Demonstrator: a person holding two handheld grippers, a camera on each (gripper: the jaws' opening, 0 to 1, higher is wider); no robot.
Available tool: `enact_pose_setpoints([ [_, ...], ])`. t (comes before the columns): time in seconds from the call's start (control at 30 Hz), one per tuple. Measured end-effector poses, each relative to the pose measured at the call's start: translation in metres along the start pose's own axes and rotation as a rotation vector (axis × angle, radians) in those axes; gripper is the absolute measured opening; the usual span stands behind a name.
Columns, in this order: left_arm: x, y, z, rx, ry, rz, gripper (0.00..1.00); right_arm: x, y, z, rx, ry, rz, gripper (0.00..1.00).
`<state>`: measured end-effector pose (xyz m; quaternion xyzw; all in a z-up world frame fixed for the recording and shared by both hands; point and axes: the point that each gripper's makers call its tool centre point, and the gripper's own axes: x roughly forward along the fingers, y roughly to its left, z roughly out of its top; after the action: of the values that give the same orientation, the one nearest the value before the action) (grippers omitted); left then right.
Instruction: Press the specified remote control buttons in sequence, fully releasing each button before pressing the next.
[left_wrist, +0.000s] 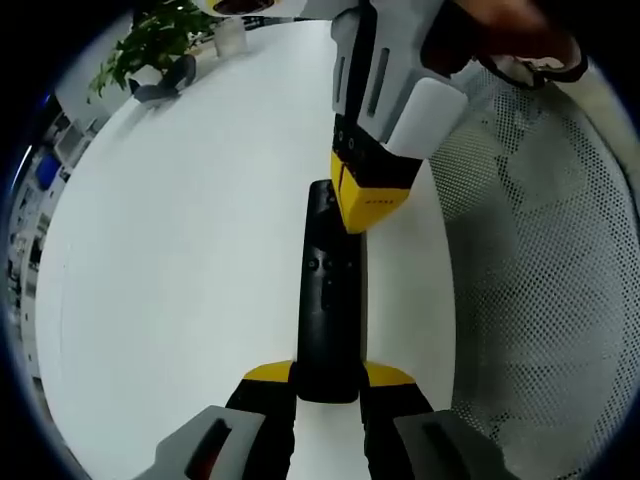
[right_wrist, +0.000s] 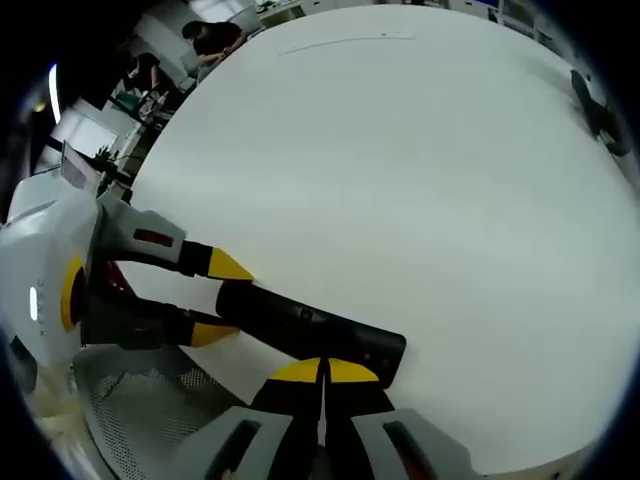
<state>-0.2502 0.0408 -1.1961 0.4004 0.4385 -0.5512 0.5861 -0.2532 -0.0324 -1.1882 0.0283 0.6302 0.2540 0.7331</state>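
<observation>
On the white worktop, our left claw pinches the black remote at 1 end. Our right claw, pressed together, bears on the far end (a press seemingly underway); how many presses remain, we cannot tell.

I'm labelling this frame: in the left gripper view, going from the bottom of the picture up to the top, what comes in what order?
Left gripper holding the remote control → right gripper with its yellow tip on the remote → potted plant at the white table's far edge.
</observation>
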Motion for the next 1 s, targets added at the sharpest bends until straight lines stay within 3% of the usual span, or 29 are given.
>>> enact_pose_setpoints([
  [0.3, 0.0, 0.0, 0.0, 0.007, 0.004, 0.001, 0.23, 0.002, -0.001, -0.001, -0.005, -0.007, -0.012, 0.0],
  [0.47, 0.001, 0.0, 0.0, -0.033, 0.031, 0.016, 0.22, 0.002, -0.001, -0.001, -0.004, -0.012, 0.004, 0.0],
  [0.57, 0.0, -0.001, 0.0, 0.005, 0.031, 0.006, 0.22, 0.001, 0.0, -0.002, -0.021, -0.018, 0.031, 0.0],
  [0.77, 0.0, -0.001, 0.0, -0.006, 0.031, 0.009, 0.22, 0.0, 0.0, -0.003, 0.033, -0.03, 0.053, 0.0],
  [1.0, 0.0, -0.001, 0.0, -0.001, 0.028, 0.009, 0.22, -0.006, -0.004, 0.01, 0.052, -0.087, 0.044, 0.0],
])
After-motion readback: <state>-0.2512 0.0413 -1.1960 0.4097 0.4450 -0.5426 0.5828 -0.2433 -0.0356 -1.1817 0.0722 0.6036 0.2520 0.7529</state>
